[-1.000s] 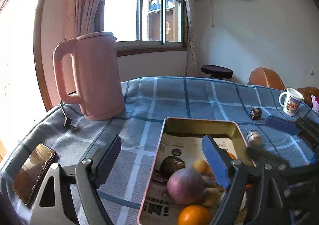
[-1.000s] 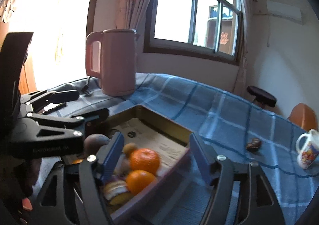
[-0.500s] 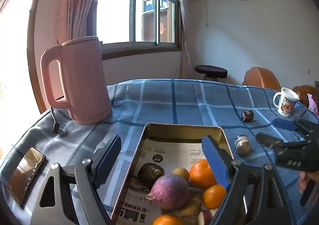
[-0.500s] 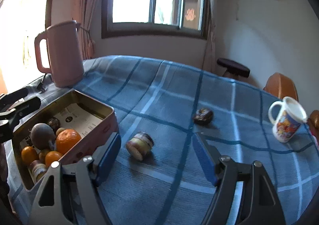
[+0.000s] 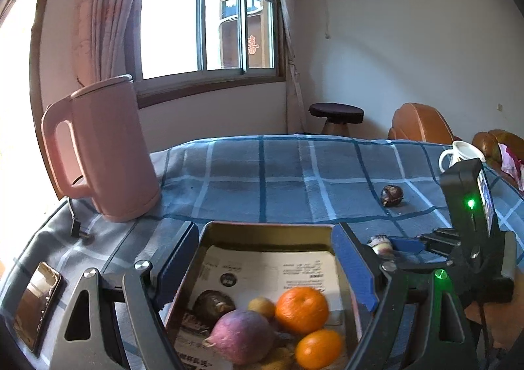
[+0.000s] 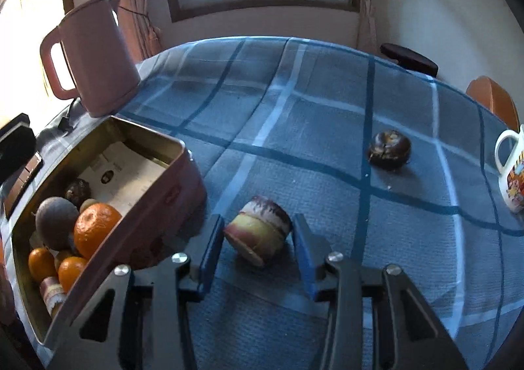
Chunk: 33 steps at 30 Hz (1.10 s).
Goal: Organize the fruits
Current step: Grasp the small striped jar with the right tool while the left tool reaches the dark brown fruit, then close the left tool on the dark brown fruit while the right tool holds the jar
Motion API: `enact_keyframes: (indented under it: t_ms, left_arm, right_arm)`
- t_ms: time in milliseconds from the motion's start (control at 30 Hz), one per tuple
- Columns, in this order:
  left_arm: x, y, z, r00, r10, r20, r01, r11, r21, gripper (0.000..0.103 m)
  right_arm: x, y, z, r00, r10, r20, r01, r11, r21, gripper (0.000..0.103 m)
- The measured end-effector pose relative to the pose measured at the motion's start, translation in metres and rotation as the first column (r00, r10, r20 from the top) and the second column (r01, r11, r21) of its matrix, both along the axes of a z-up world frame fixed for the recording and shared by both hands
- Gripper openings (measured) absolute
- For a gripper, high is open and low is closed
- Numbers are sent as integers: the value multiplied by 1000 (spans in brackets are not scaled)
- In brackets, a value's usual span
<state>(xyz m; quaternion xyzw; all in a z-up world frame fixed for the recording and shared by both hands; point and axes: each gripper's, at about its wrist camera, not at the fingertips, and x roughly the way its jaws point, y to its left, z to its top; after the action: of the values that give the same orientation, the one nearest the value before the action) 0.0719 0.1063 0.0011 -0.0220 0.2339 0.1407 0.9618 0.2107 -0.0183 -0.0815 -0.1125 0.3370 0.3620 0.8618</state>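
Note:
A gold tin box (image 5: 268,227) holds oranges (image 5: 301,309), a purple round root (image 5: 242,340) and other fruit. My left gripper (image 5: 263,239) hangs open over the tin, nothing between its fingers. To the right of the tin (image 6: 147,137) a short purple-and-yellow cane piece (image 6: 258,232) lies on the blue checked cloth. My right gripper (image 6: 257,229) is closing on it, with a blue pad against each side. From the left wrist view the same piece (image 5: 380,243) shows beside the right gripper (image 5: 406,243). A dark round fruit (image 6: 389,149) lies farther out on the cloth.
A pink kettle (image 5: 101,150) stands at the table's back left, its cord trailing forward. A phone (image 5: 36,298) lies at the near left edge. A printed mug (image 6: 511,170) stands at the far right. A stool (image 5: 337,111) and orange chairs (image 5: 419,122) are behind the table.
My right gripper swung from above the tin to the right and down onto the cane piece, and its jaws narrowed around it. The left gripper drifted a little and stayed open.

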Motion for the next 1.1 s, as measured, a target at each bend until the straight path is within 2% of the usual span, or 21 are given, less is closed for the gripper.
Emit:
enact_keyframes:
  t_ms: [100, 267, 400, 667, 933, 1100]
  left_arm:
    - [12, -16, 6, 1000, -25, -7, 25, 1000, 7, 84]
    - [36, -56, 16, 996, -86, -24, 87, 995, 53, 84]
    - [72, -81, 14, 989, -130, -74, 131, 991, 11, 84]
    - [149, -120, -23, 964, -165, -208, 153, 985, -73, 84]
    - [204, -141, -53, 937, -187, -296, 161, 981, -109, 84]
    - [229, -136, -61, 936, -174, -307, 136, 981, -140, 84]
  right_arm:
    - [0, -14, 5, 1000, -11, 21, 11, 1000, 25, 45]
    - [18, -56, 18, 990, -118, 72, 115, 993, 39, 45]
    - [39, -94, 28, 969, -223, 103, 219, 975, 45, 45]
    - [81, -152, 34, 917, -381, 122, 373, 924, 83, 45]
    - [100, -166, 25, 895, -429, 126, 423, 903, 71, 45]
    - [103, -172, 17, 895, -434, 101, 428, 900, 77, 45]
